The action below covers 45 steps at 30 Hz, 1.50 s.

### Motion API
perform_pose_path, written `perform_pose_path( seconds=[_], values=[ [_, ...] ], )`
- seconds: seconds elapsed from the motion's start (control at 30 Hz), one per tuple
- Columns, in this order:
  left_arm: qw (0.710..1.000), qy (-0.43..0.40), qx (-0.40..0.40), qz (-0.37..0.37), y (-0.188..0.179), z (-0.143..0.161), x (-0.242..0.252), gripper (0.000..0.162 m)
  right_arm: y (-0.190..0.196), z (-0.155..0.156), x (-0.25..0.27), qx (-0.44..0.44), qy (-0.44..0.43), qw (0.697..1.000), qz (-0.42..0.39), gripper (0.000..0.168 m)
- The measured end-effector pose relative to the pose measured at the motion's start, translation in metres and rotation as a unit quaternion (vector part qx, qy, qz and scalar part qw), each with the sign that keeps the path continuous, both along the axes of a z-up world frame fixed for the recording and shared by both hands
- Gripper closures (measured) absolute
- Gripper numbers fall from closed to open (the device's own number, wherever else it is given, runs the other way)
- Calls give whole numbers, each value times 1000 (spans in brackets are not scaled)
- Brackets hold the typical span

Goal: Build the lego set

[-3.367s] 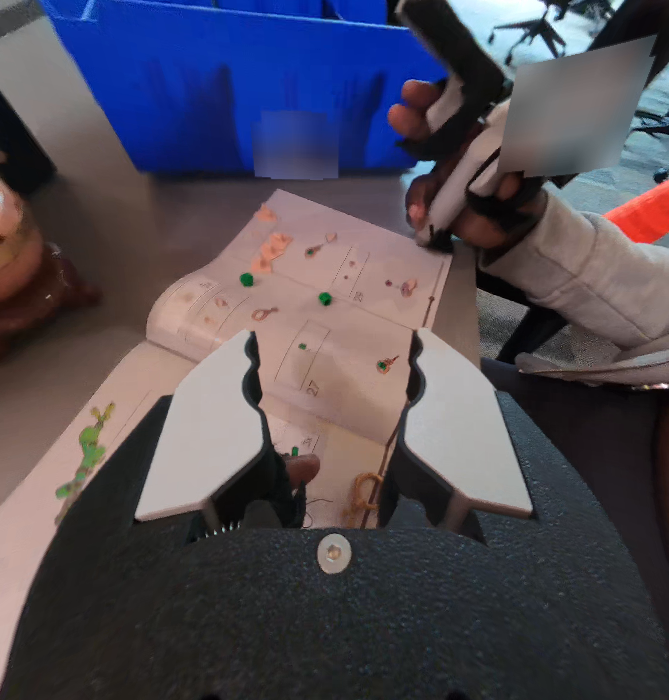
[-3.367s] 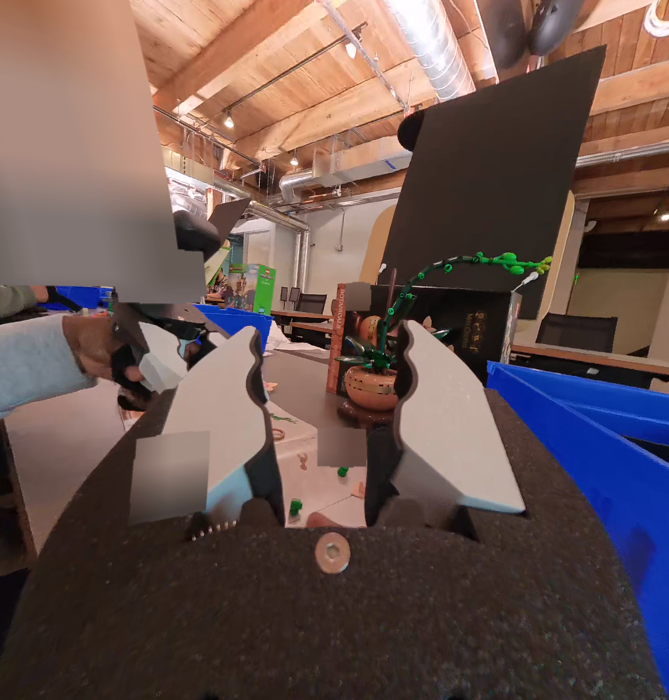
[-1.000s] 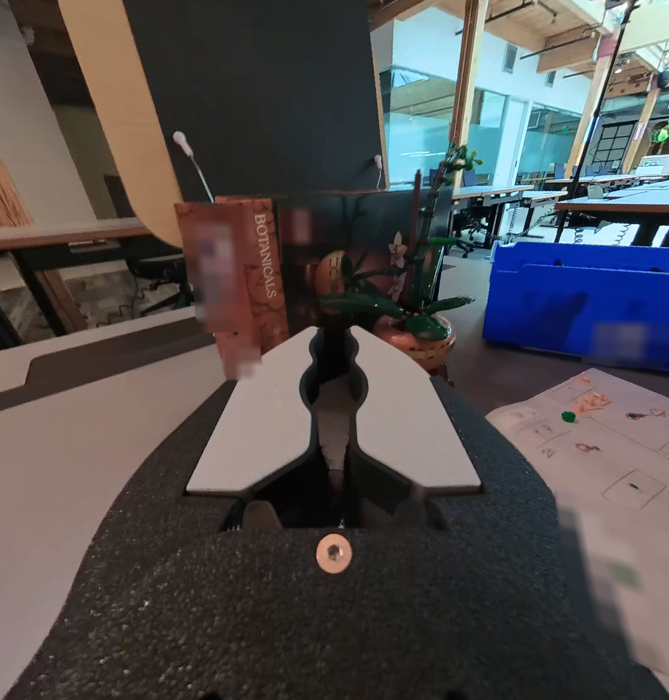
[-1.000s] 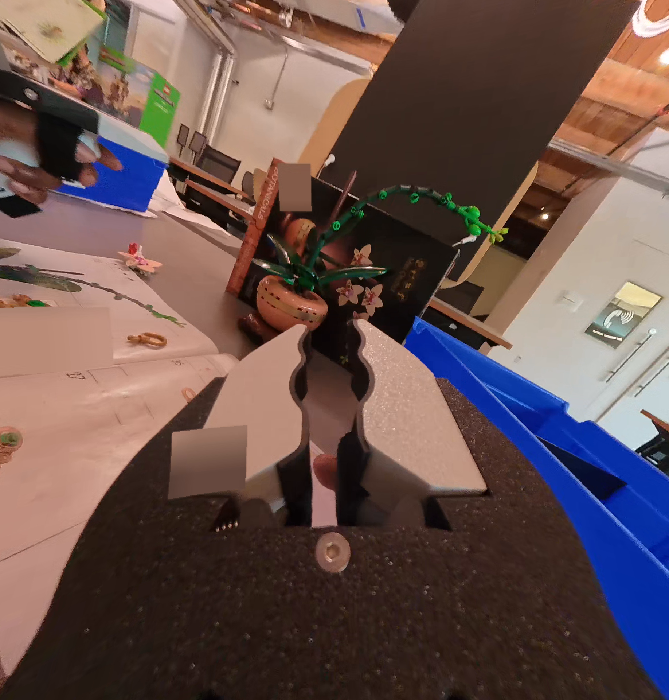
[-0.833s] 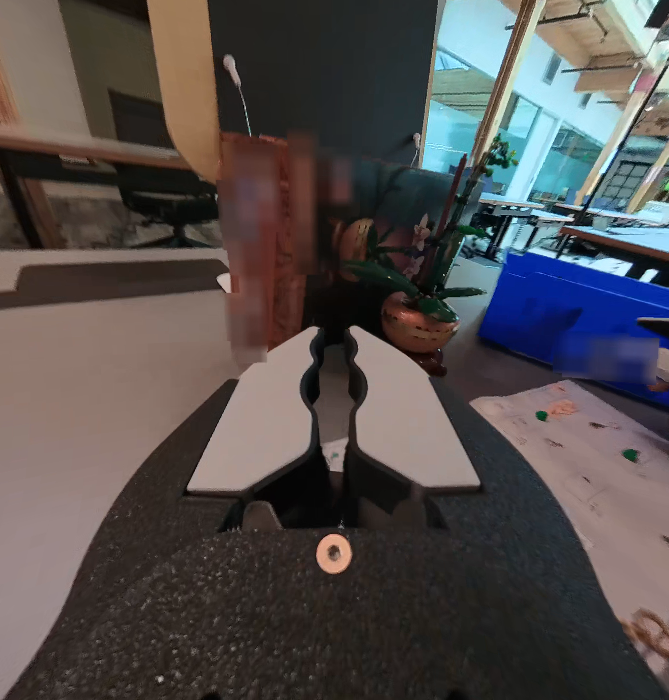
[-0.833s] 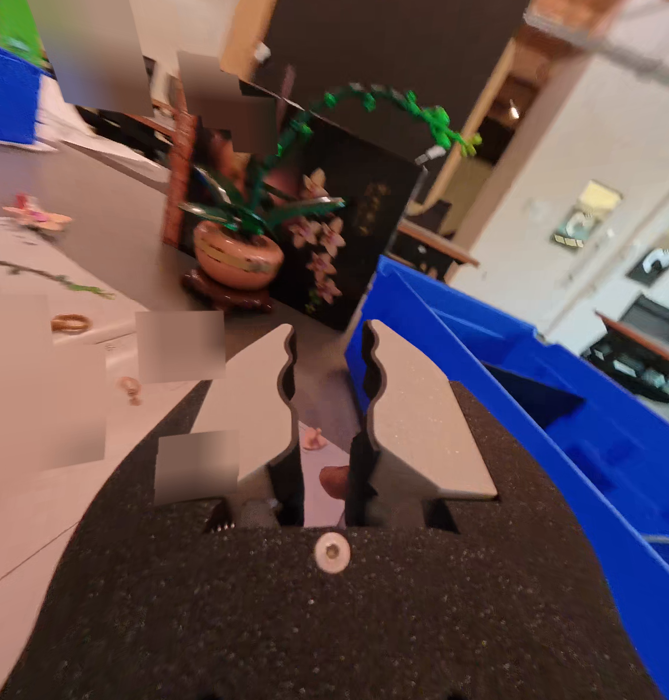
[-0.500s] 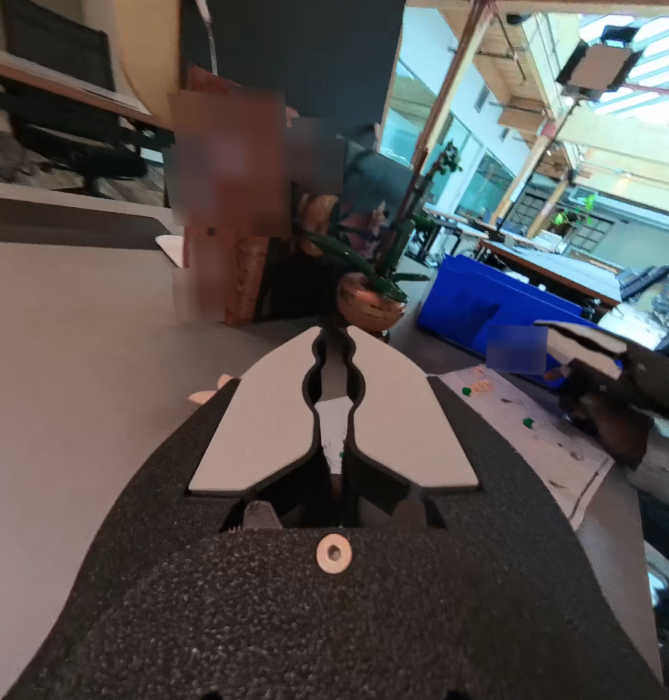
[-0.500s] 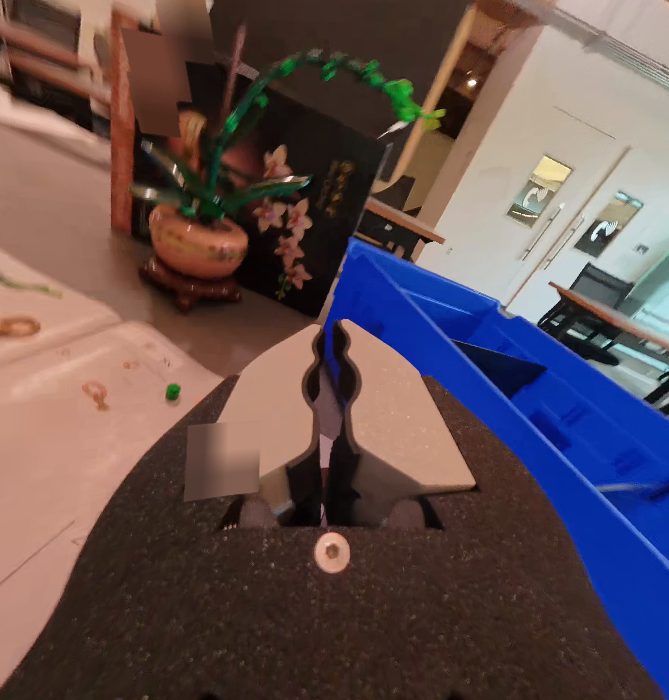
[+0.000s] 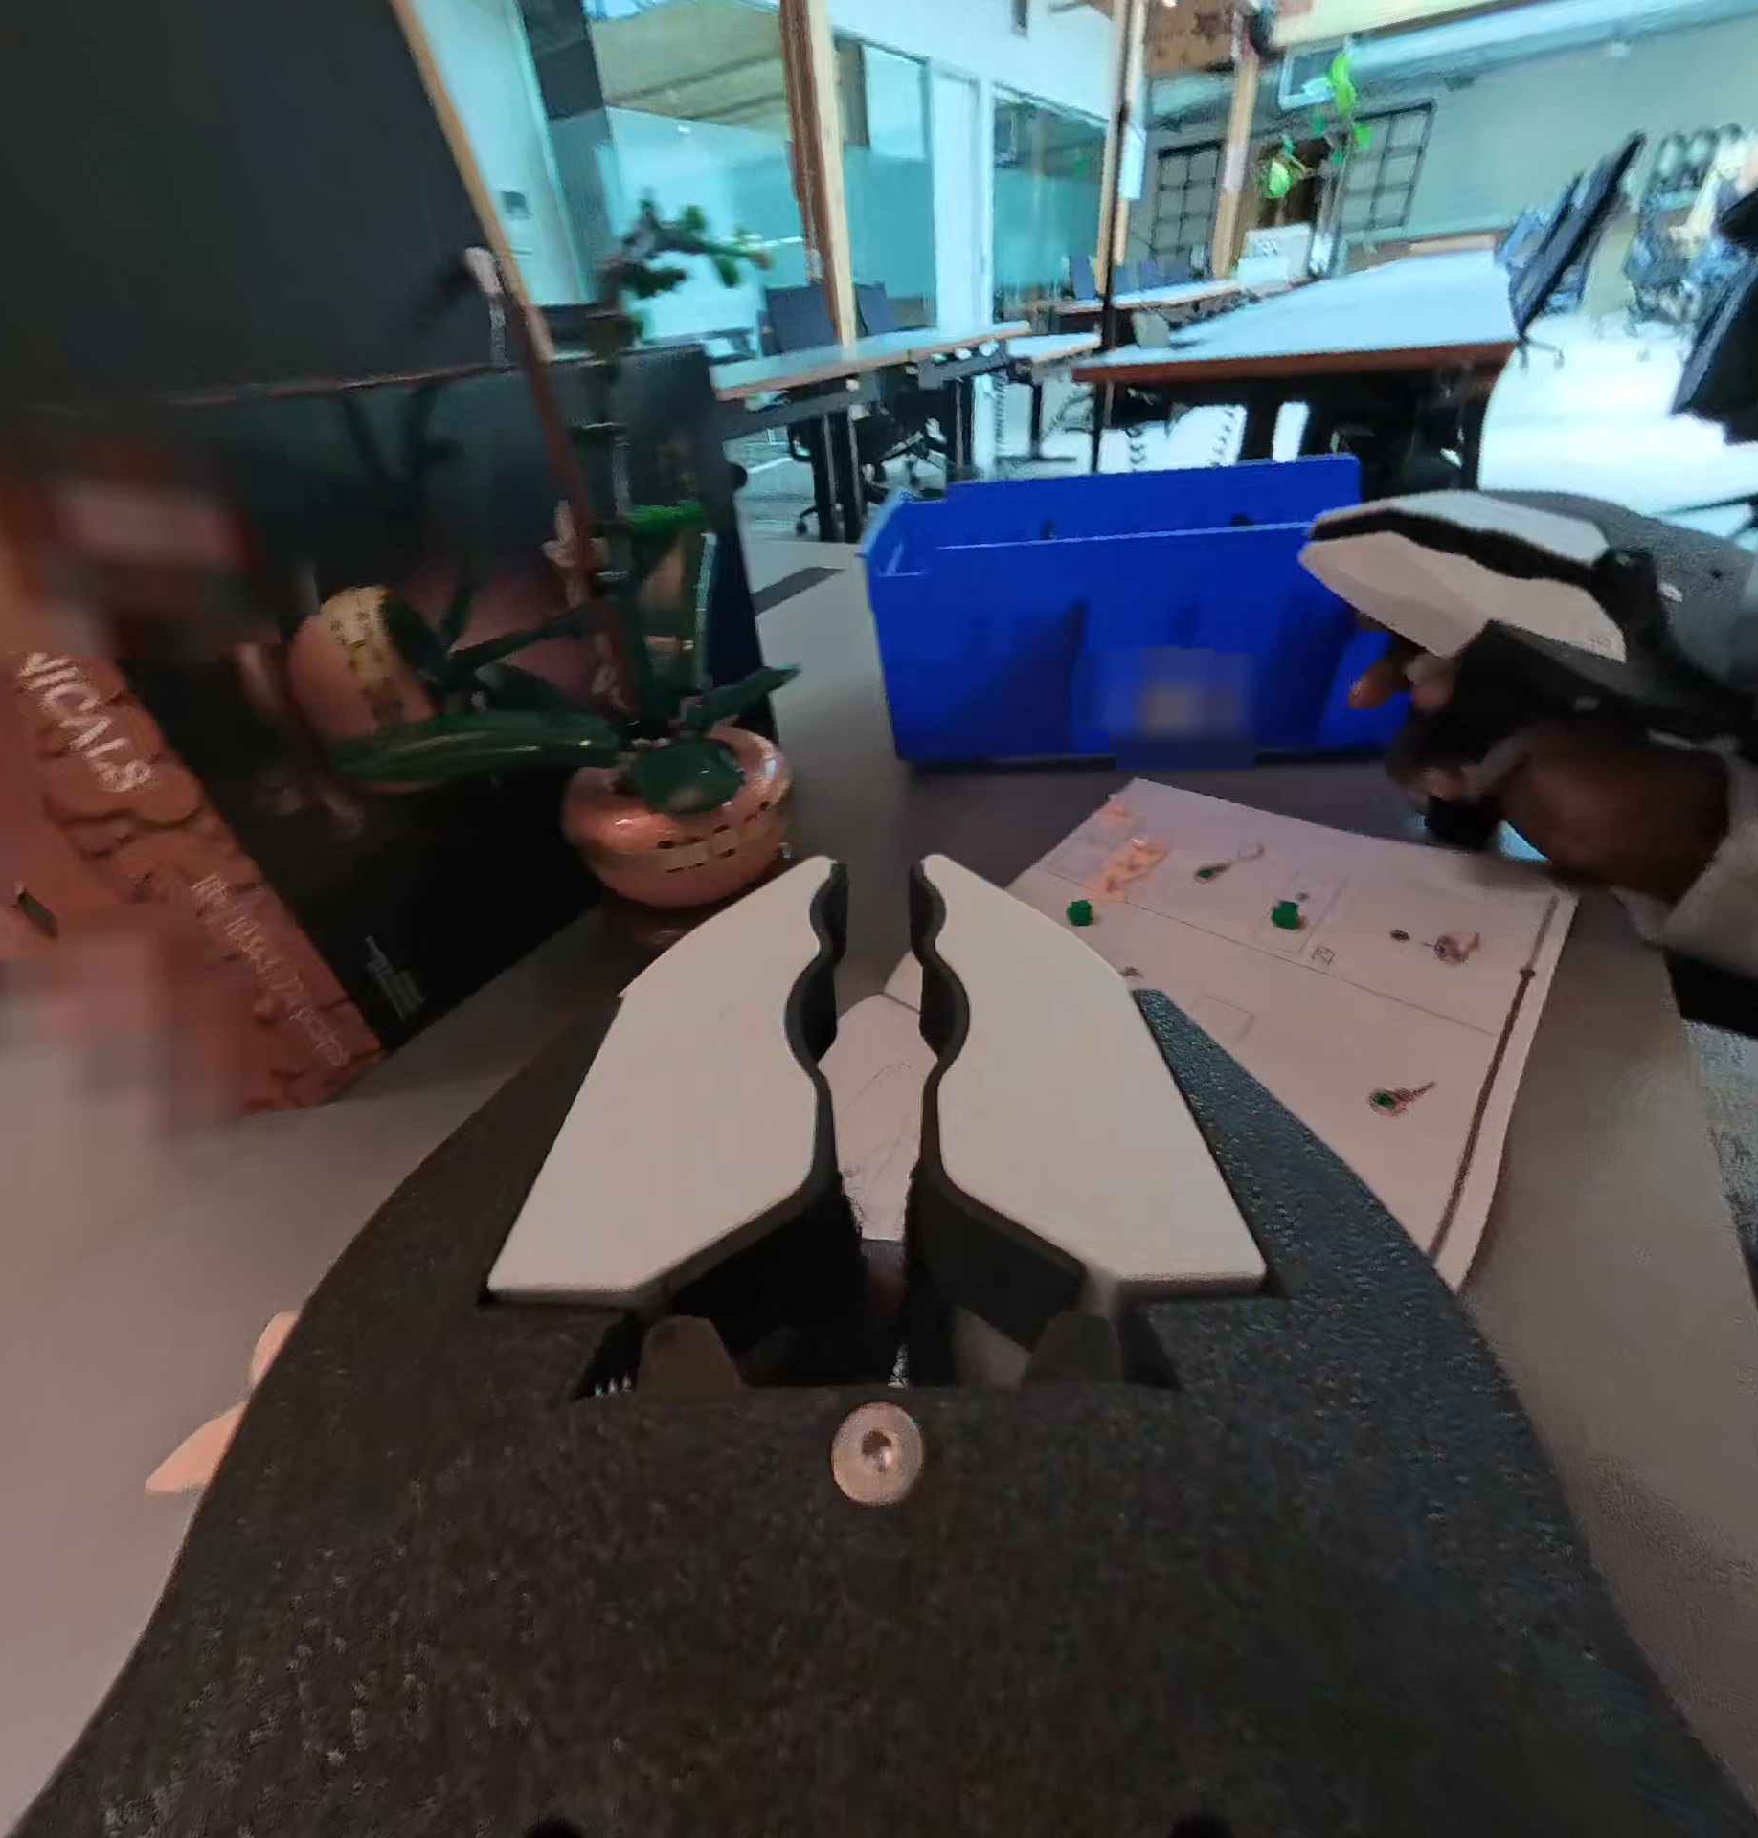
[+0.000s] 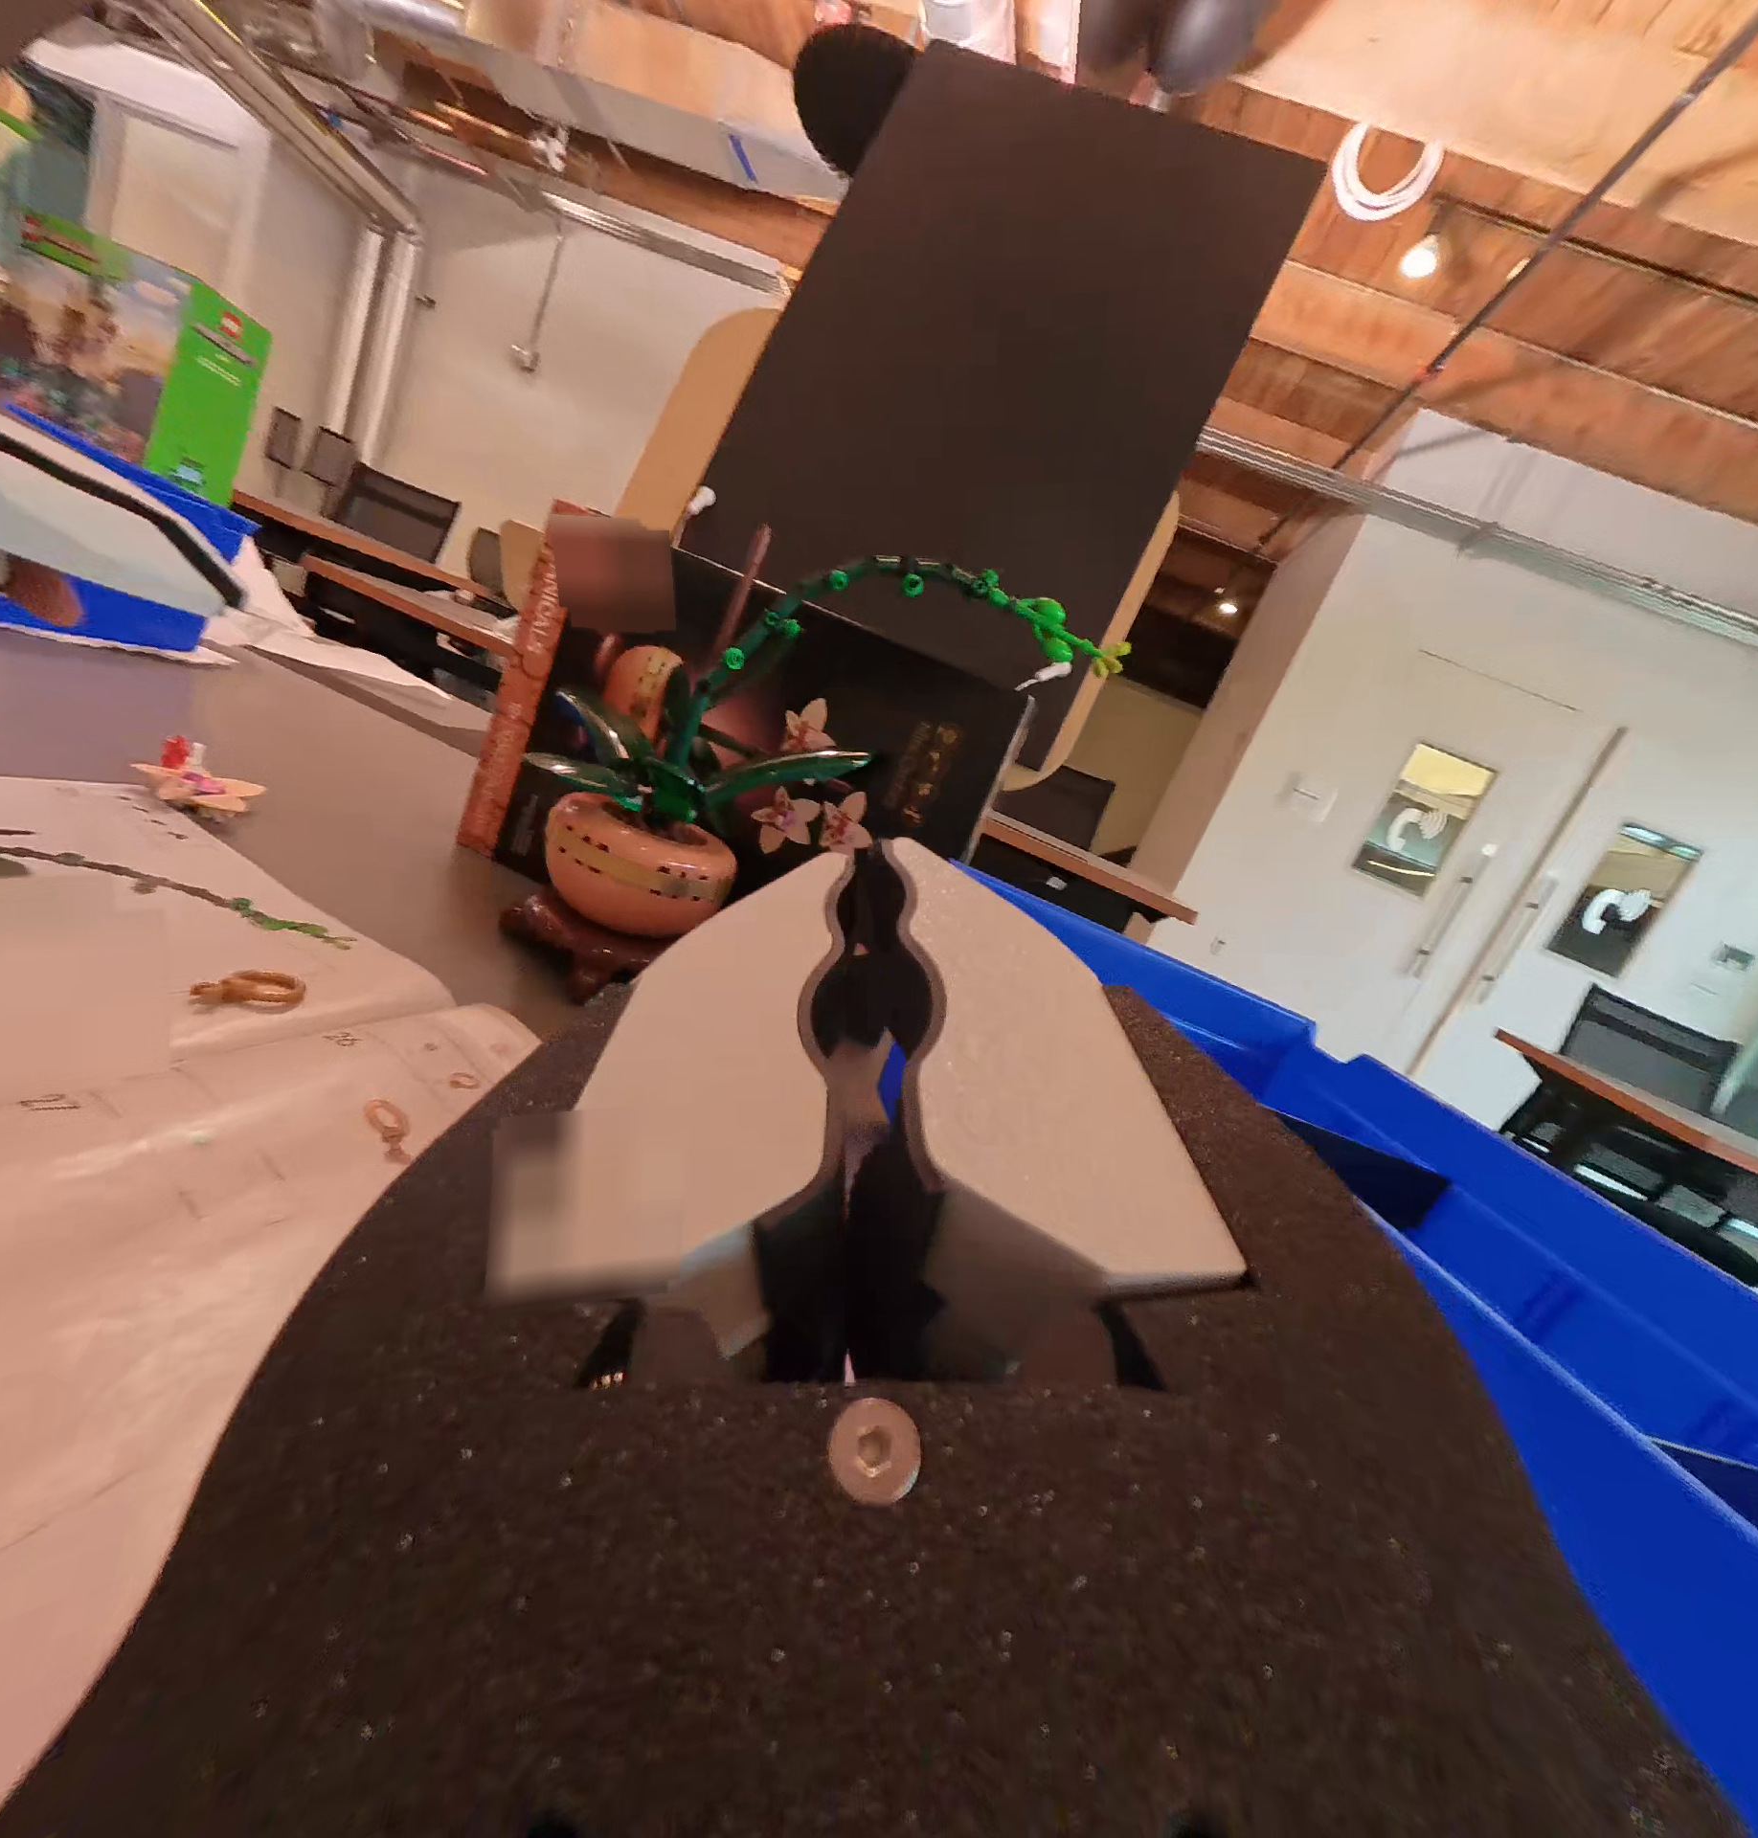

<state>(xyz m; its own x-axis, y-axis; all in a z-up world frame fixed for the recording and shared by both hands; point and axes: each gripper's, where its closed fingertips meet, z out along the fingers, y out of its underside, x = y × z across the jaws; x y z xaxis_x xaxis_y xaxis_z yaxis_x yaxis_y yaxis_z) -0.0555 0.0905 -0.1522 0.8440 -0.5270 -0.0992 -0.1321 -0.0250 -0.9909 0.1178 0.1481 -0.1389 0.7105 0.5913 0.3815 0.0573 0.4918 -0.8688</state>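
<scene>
The lego orchid in its tan pot (image 9: pixel 676 816) stands in front of the dark set box (image 9: pixel 288 895). In the right wrist view the pot (image 10: pixel 641 865) carries an arching green stem (image 10: pixel 915 587). My left gripper (image 9: pixel 877 880) is slightly open and empty, above the near edge of the instruction sheet (image 9: pixel 1303 995). Small green pieces (image 9: pixel 1081 910) lie on the sheet. My right gripper (image 10: pixel 870 857) is shut with tips touching, pointing at the pot; I cannot see anything pinched. It also shows far right in the left wrist view (image 9: pixel 1353 567).
A blue bin (image 9: pixel 1104 637) stands behind the sheet, and close on the right in the right wrist view (image 10: pixel 1452 1194). A pink and tan flower piece (image 10: pixel 194 786) and a tan ring (image 10: pixel 248 990) lie by the sheet (image 10: pixel 109 1144). Pale petals (image 9: pixel 208 1442) lie beside my left gripper.
The left gripper has opened a little and swung right over the sheet. The right gripper has closed fully and turned from the bin back toward the orchid.
</scene>
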Motion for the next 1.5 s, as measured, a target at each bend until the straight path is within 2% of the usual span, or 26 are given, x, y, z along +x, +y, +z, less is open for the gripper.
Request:
perform_pose_path(
  seconds=[0.2,0.53,0.67,0.77,0.87,1.0,1.1,1.17,1.23,1.3,1.37,1.43,1.5],
  values=[
    [997,37,-22,-63,-11,-8,35,151,5,0,5,-16,17,1000,8,168],
    [995,64,-34,-75,-6,-19,47,151,-26,-15,-23,-30,-53,993,102,168],
    [994,81,-35,-58,10,-5,30,146,-34,-15,-22,-29,-54,991,117,168],
    [998,27,-47,-38,13,22,4,145,-32,-17,-26,-40,-62,989,127,168],
    [999,-20,-27,-29,5,39,-10,145,-33,-20,-30,-33,-75,989,125,167],
    [999,25,-34,-9,-3,37,-9,145,-37,-20,-31,-18,-79,989,126,167],
    [997,52,-40,-29,-20,28,7,144,-37,-18,-29,-51,-83,985,141,166],
    [996,51,-51,-47,-28,22,21,144,-38,-18,-24,-104,-116,974,163,164],
    [994,51,-71,-68,-36,14,38,144,-35,-31,-16,-199,-175,947,180,153],
    [990,62,-94,-87,-44,-1,51,144,-45,-52,-10,-319,-240,888,228,144],
    [988,68,-108,-91,-47,-17,57,144,-53,-71,-4,-410,-276,836,240,145],
    [986,65,-121,-92,-47,-28,60,144,-52,-85,-4,-432,-290,826,219,153],
    [985,62,-129,-93,-47,-31,61,144,-47,-99,-1,-439,-314,821,184,151]
  ],
)
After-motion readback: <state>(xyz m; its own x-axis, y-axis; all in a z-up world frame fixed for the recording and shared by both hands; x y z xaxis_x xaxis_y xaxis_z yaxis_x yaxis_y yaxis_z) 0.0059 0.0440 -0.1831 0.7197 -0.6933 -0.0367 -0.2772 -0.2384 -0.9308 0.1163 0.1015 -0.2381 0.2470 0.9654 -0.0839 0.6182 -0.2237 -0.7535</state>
